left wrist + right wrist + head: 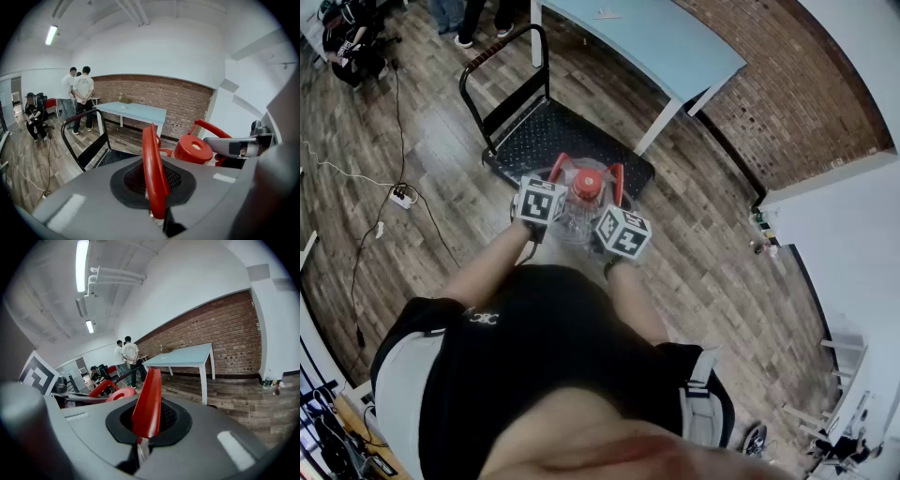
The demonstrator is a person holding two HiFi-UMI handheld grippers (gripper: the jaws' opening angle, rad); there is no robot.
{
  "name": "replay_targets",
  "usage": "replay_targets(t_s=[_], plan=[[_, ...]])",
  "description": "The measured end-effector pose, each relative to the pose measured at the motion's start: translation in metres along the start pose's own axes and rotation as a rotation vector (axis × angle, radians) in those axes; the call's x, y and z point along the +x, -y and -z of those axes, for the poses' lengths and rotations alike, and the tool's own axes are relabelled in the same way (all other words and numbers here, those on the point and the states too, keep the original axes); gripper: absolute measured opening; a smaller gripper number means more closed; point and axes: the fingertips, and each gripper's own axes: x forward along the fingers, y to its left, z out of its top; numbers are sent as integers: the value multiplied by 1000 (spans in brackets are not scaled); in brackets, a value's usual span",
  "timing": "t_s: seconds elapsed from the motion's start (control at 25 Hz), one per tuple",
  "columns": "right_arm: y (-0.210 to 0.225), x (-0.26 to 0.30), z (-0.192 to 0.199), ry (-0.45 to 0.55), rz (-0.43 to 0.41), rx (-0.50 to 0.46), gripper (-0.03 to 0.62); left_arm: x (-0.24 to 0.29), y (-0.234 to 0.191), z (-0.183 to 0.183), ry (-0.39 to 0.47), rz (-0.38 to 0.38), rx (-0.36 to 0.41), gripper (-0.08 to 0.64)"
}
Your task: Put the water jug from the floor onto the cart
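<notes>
A clear water jug (577, 211) with a red cap (587, 184) and two red carrying handles hangs between my two grippers, at the near edge of the black cart (553, 131). Whether it rests on anything I cannot tell. My left gripper (549, 186) is shut on the left red handle (153, 173), with the cap (193, 149) just beyond it. My right gripper (615, 202) is shut on the right red handle (147, 401), and the cap (123, 393) shows to its left.
The cart's push bar (502, 52) stands at its far side. A light blue table (656, 37) is behind the cart, along a brick wall (806, 94). A power strip (401, 195) and cables lie on the wood floor at left. People stand far back (79, 93).
</notes>
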Motion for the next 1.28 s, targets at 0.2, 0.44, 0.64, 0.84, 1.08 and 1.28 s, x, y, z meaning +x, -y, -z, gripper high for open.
replay_targets(t_s=[0.2,0.44,0.64,0.84,1.08,1.28], plan=[[-10,8,-6,10,-7,-2,14,-2,-12,-7,7,-11,1,2],[-29,15,-3,11,-11,-15,14,-3,-31,1,-1,-10,-18,2],[-28,18,3,2,10,12,14,-2,-34,3,-10,4,-9,2],[-24,21,7,-7,4,26,14,1,-33,2,-12,6,-4,2],[-20,25,5,-22,-2,20,14,5,-32,-3,-15,-3,-2,2],[-16,27,6,-24,-26,25,14,7,-28,-2,-24,-27,3,2]])
